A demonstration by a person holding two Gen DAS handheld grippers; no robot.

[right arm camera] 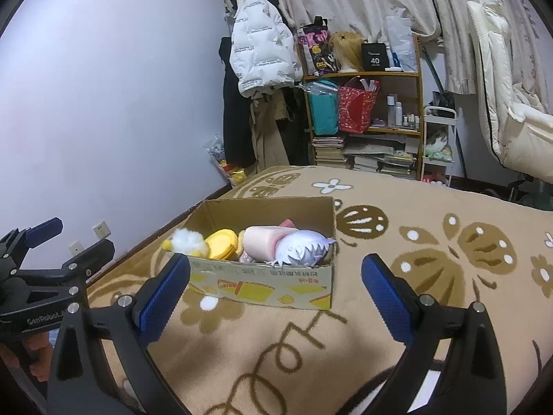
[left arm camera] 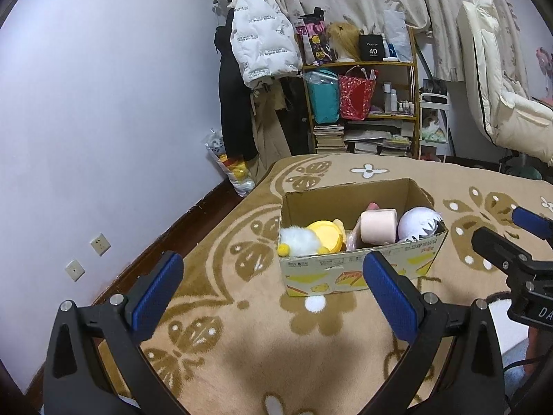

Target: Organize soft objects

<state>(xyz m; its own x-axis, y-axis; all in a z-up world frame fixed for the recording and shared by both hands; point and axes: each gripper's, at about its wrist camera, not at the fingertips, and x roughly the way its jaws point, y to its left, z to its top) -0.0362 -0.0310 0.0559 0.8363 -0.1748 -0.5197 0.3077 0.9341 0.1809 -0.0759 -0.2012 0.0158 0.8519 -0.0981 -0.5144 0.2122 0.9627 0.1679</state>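
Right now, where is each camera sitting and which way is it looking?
Left wrist view: sits on the left hand-held gripper, looking forward over the blanket at the cardboard box of soft toys; its own open blue fingers show, and the right hand-held gripper at the right edge.
Right wrist view: sits on the right hand-held gripper, facing the same box; the left one shows at the left edge.
Both share the box, blanket, bookshelf and white jacket.

The left hand-held gripper [left arm camera: 273,276], fingers spread and empty, hovers before a cardboard box [left arm camera: 349,273] of plush toys [left arm camera: 311,240].
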